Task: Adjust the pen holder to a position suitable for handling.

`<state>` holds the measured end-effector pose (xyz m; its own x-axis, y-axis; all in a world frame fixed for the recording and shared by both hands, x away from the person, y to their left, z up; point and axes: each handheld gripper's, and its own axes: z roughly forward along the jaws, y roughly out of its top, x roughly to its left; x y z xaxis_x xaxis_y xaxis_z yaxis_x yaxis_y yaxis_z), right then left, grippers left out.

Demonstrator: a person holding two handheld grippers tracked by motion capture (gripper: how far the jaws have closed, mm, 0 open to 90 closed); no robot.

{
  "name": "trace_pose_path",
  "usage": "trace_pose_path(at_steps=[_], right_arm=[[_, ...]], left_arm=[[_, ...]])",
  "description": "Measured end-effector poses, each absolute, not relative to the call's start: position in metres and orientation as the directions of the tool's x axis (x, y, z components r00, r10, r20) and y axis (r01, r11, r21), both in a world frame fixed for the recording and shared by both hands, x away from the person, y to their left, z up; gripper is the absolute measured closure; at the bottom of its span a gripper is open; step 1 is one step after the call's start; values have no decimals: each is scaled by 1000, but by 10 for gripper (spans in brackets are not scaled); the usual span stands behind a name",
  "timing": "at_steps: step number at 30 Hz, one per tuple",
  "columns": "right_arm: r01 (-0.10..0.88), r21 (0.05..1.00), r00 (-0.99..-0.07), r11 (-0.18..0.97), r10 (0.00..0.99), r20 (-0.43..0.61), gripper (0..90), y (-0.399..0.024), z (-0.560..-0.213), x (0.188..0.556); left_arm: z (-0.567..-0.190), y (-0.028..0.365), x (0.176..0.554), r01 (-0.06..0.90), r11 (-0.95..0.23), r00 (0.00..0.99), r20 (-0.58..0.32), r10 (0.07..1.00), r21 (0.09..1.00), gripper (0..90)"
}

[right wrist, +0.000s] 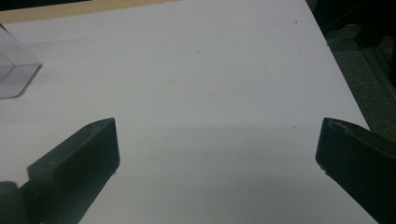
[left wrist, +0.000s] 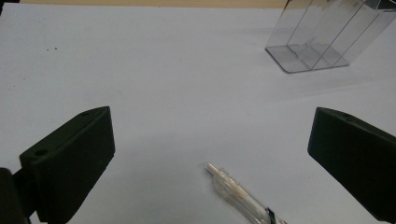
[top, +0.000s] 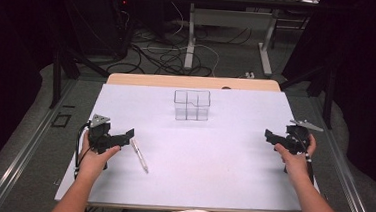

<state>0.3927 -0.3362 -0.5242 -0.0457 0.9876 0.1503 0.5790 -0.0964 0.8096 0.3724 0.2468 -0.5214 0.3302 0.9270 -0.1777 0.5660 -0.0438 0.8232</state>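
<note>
Worktop (top: pixel 197 162): white sheet is carrying a clear pen (top: pixel 139 155) and a clear divided box (top: pixel 191 105).
Left gripper (top: pixel 124 135): you are holding its fingers apart, just beside the pen.
Right gripper (top: pixel 273 138): you are keeping its fingers apart, empty.

I'm working in what looks like a lab or test room. My desk (top: pixel 195 186) is covered by a plain white sheet, with a wooden strip bare along its far edge. Black curtains (top: pixel 358 73) hang at both sides. Beyond the far edge, loose cables (top: pixel 149 53) sprawl over grey carpet around the metal legs of another table (top: pixel 190 41). Metal rails (top: pixel 17 159) run along the floor beside me.
</note>
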Motion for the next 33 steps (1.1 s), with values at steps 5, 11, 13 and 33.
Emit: trace_pose_path(at_steps=[5, 11, 13, 33], right_arm=[[568, 819, -65, -78, 988, 139, 0, -333, -522, 390], [563, 826, -116, -27, 987, 112, 0, -322, -521, 386], [561, 828, -130, -15, 986, 105, 0, -318, -520, 386], [549, 835, -190, 31, 978, 88, 0, -303, -520, 380]], left_arm=[[-521, 244, 376, 582, -39, 332, -194, 923, 813, 7], [-516, 237, 375, 577, -33, 340, -203, 918, 816, 27], [-510, 234, 375, 568, -28, 343, -206, 917, 822, 35], [-461, 184, 407, 541, 26, 379, -271, 885, 841, 225]])
